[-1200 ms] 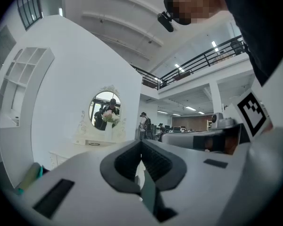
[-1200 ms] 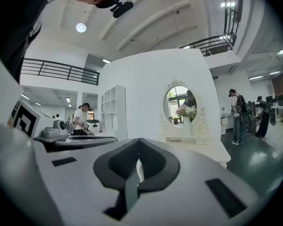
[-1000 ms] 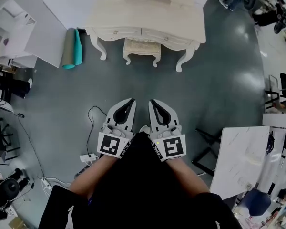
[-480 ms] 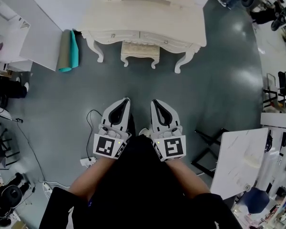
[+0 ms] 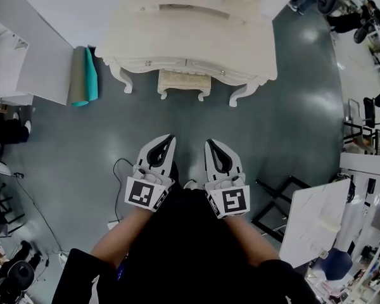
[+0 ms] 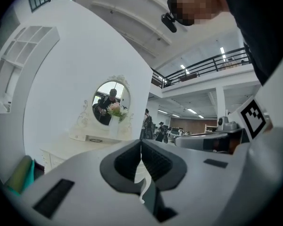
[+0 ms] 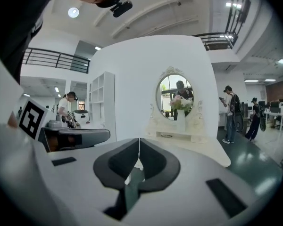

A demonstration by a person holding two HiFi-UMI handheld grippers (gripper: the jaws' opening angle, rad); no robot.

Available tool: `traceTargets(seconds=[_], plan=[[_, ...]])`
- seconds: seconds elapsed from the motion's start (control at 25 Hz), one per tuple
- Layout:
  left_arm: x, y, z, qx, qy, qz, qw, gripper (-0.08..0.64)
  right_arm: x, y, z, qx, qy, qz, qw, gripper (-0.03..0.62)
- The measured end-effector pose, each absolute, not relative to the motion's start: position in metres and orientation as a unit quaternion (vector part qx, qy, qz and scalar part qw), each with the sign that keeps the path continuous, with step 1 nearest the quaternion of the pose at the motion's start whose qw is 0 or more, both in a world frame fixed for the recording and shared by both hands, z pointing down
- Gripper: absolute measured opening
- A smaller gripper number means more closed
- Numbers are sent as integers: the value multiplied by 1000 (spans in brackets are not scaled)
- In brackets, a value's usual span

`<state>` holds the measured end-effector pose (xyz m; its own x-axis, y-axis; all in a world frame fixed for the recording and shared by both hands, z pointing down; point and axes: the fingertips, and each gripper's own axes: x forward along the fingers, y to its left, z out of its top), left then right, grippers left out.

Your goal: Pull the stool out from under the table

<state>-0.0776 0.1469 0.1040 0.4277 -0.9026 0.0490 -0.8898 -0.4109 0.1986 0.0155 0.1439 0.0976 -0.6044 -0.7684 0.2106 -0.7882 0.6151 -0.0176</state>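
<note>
Both of your grippers ride low in front of you. What has changed over the last second is your own position. The table (image 5: 196,40) and the stool (image 5: 184,83) sit lower in the head view than they did. The power cable (image 5: 117,170) on the floor (image 5: 285,125) has slid back toward your feet. From that I judge that you have walked forward.

The left gripper (image 5: 170,139) and right gripper (image 5: 210,144) have stayed side by side, pointing at the table, with bare floor between them and it. The stool has not shifted against the table. It is tucked under the front edge, between the curved front legs, with only its front part showing.

In the left gripper view your fingers (image 6: 155,163) are pressed together with nothing between them. The right gripper view shows the same, fingers (image 7: 153,161) closed on nothing. Neither gripper view shows the stool, only the table top and the mirror (image 7: 177,98) above it.

For the task, this is approach and nothing more, and the pull has not begun. My judgement is that you need to close the remaining gap and bring the grippers down lower. You must also open the fingers before they can take the seat edge or a leg.
</note>
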Motion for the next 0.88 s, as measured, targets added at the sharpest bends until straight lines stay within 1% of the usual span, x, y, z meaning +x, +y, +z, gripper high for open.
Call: traceTargets(seconds=[0.12, 0.24, 0.44, 0.64, 0.88], plan=[[-89, 124, 110, 847, -521, -26, 104, 13, 4, 123, 105, 431, -892, 52, 123, 18], [-105, 100, 116, 851, -512, -25, 113, 13, 2, 100, 115, 444, -883, 68, 134, 18], [-130, 63, 133, 859, -497, -12, 126, 12, 12, 61, 125, 500, -851, 97, 127, 18], [-135, 44, 151, 867, -479, 6, 137, 12, 30, 38, 127, 539, -828, 106, 117, 18], [-143, 15, 161, 863, -484, 15, 141, 13, 35, 6, 143, 541, -824, 116, 120, 19]])
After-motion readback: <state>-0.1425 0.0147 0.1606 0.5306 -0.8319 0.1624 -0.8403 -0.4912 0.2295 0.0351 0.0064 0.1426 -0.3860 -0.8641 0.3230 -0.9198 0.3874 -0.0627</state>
